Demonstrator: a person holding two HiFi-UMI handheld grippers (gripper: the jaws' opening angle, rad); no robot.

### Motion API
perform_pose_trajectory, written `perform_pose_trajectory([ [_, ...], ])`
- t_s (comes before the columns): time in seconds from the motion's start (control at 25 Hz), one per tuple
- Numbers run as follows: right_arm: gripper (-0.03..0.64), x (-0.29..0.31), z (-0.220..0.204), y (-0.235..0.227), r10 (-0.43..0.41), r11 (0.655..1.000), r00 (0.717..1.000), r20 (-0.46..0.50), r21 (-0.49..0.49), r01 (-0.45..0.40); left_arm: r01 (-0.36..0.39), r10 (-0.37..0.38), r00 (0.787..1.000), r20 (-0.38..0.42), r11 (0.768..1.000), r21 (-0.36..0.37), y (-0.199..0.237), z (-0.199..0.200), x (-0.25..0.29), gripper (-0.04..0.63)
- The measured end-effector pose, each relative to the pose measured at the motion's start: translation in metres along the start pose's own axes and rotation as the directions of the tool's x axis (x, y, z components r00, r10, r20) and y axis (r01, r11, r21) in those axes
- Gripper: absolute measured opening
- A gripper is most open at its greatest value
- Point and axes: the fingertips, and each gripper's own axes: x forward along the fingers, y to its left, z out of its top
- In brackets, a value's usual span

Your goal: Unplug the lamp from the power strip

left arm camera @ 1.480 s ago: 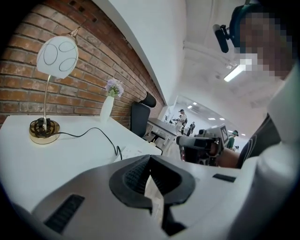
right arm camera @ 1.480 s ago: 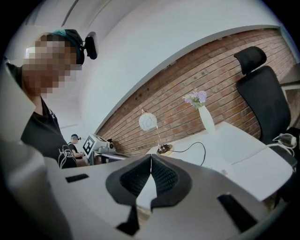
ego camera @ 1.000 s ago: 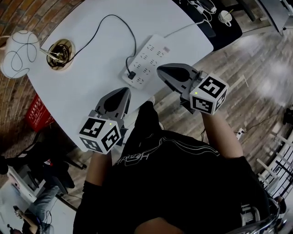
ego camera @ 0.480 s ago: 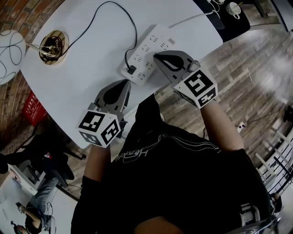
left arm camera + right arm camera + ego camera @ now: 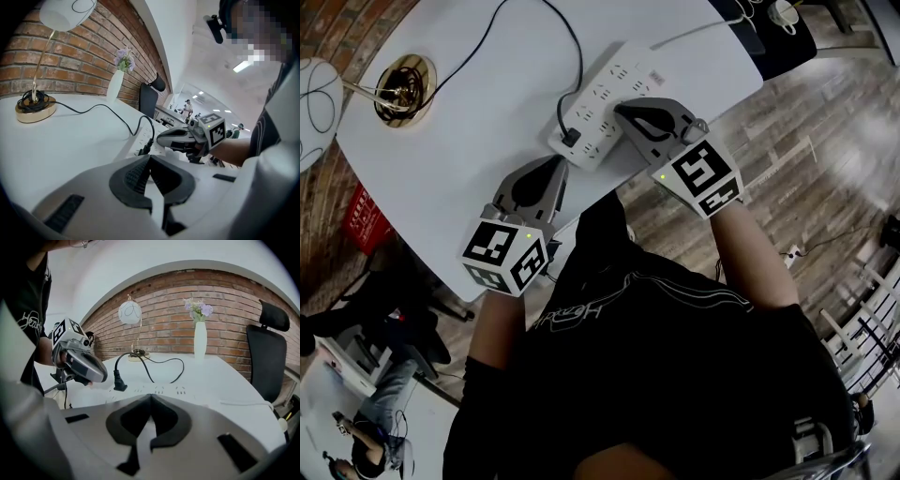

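A white power strip (image 5: 623, 80) lies on the white table (image 5: 487, 141). A black plug (image 5: 571, 138) sits in its near-left end. The plug's cord (image 5: 525, 19) loops back to the lamp's brass base (image 5: 400, 84); the white shade (image 5: 314, 94) is at the far left. My right gripper (image 5: 619, 108) is shut and empty, its tip over the strip's near edge, right of the plug (image 5: 117, 380). My left gripper (image 5: 558, 164) is shut and empty, just short of the plug (image 5: 147, 146). Each gripper view shows its own jaws closed (image 5: 150, 157) (image 5: 151, 397).
A white vase with flowers (image 5: 200, 338) stands at the table's far side before a brick wall. A black office chair (image 5: 269, 348) is beside the table. The strip's own white cable (image 5: 684, 42) runs off toward a dark desk (image 5: 769, 37). Wooden floor lies to the right.
Both grippers have come down toward the table. The right one has rolled and shifted from beside the strip to over its near edge; the left has edged closer to the plug.
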Motion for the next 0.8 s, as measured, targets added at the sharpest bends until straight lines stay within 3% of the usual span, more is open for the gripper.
perform_pose_trajectory([
  [0.2, -0.004, 0.001, 0.001, 0.0, -0.008, 1.0, 1.0, 0.002, -0.012, 0.008, -0.017, 0.017, 1.0, 0.01, 0.999, 0.04, 0.003, 0.0, 0.002, 0.005],
  [0.36, -0.003, 0.001, 0.0, 0.0, -0.014, 1.0, 1.0, 0.005, -0.002, 0.014, -0.031, 0.029, 0.999, 0.019, 0.993, 0.116, 0.003, 0.004, 0.005, 0.006],
  [0.4, -0.004, 0.001, 0.0, 0.0, -0.015, 1.0, 1.0, 0.005, -0.003, 0.015, -0.03, 0.028, 0.999, 0.016, 0.991, 0.133, 0.003, 0.004, 0.007, 0.021],
  [0.48, -0.003, 0.0, 0.001, 0.0, -0.022, 1.0, 1.0, 0.006, -0.011, 0.022, -0.02, 0.019, 1.0, 0.009, 0.986, 0.163, 0.002, 0.006, 0.011, 0.117],
  [0.8, -0.003, 0.001, 0.001, 0.0, -0.029, 0.999, 1.0, 0.006, -0.02, 0.029, -0.052, 0.05, 0.999, 0.012, 0.957, 0.285, 0.002, 0.011, 0.029, 0.16],
])
